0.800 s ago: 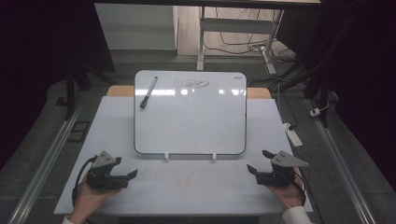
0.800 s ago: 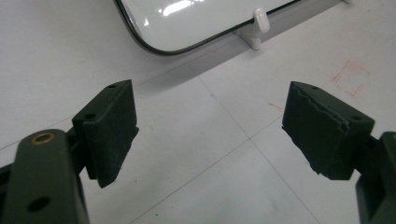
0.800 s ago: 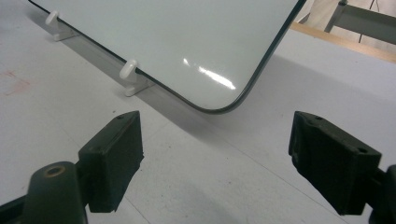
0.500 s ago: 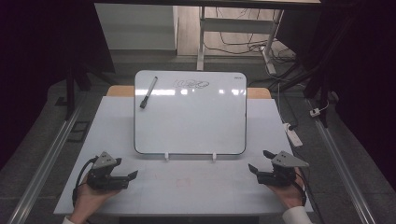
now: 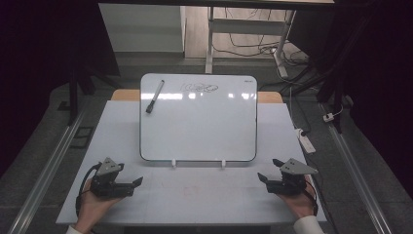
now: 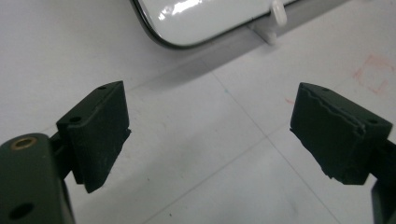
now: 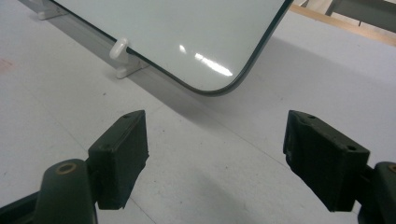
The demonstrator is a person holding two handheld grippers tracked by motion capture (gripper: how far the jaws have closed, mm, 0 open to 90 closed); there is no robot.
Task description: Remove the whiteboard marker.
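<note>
Nearest the person, the left gripper [image 5: 136, 184] at seven o'clock and the right gripper [image 5: 265, 175] at five o'clock rest on the white table [image 5: 195, 195], jaws spread wide and empty, pointing inward. Beyond them lies the whiteboard [image 5: 199, 126]. At its far-left corner, eleven o'clock, the black marker [image 5: 155, 96] lies with its long axis running from one o'clock to seven o'clock

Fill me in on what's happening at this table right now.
A person sits at the table with a gripper in each hand. The left gripper and the right gripper both rest near the table's near edge, jaws open and holding nothing. Between and beyond them lies a whiteboard with some scribbled writing near its far edge. A black marker lies on the board's far left corner, untouched. Neither gripper touches the board.
</note>
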